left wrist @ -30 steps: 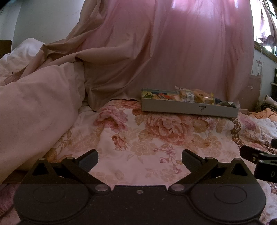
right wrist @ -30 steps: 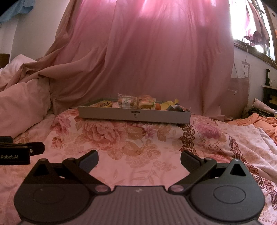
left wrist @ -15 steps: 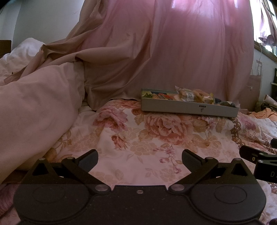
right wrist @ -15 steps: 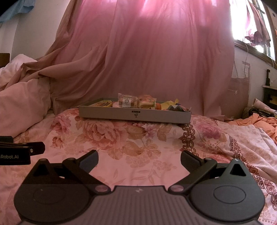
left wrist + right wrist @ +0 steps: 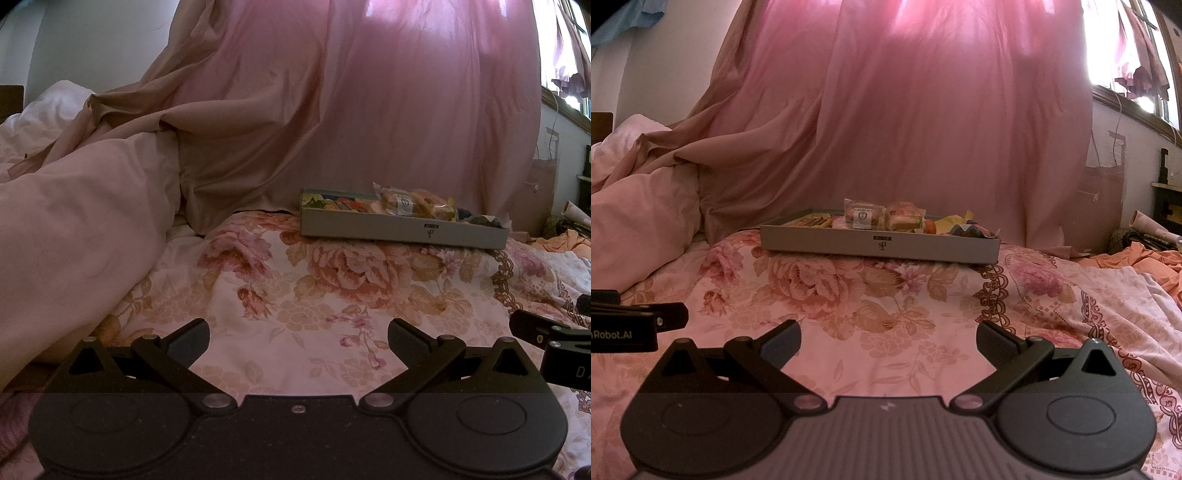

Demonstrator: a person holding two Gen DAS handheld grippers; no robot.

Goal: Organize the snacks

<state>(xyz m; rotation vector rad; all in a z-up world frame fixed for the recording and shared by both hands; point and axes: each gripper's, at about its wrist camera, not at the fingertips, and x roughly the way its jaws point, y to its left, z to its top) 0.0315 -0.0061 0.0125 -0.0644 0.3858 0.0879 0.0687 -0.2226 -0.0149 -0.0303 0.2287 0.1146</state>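
Here, two black two-finger claws hover low over a bed covered by a pink floral bedspread (image 5: 886, 314). The left claw (image 5: 298, 338) has its jaws spread wide, with nothing between them but the flowered cloth below. The right claw (image 5: 888, 339) is likewise wide open and holds nothing. Each claw shows at the edge of the other's view: the right one pokes in at the right edge of the left wrist view, and the left one at the left edge of the right wrist view, so the two sit side by side, near each other.

Far ahead of both claws, a shallow grey rectangular cardboard tray (image 5: 827, 245) lies flat on the bedspread, well apart from the claws. It bears a small dark logo on its near wall. Inside it are the snacks: two clear-wrapped buns (image 5: 884, 218) standing above the rim near the middle, flat colourful packets (image 5: 338, 205) at the left end, and crumpled dark and yellow wrappers (image 5: 967, 229) at the right end. From the left wrist view the tray sits to the right of centre; from the right wrist view it is nearly straight ahead.

Behind the tray hangs a large pink curtain (image 5: 942, 110), lit from behind. A rumpled pale pink duvet (image 5: 74, 229) is heaped on the left side of the bed. An orange cloth (image 5: 1145, 262) lies at far right.
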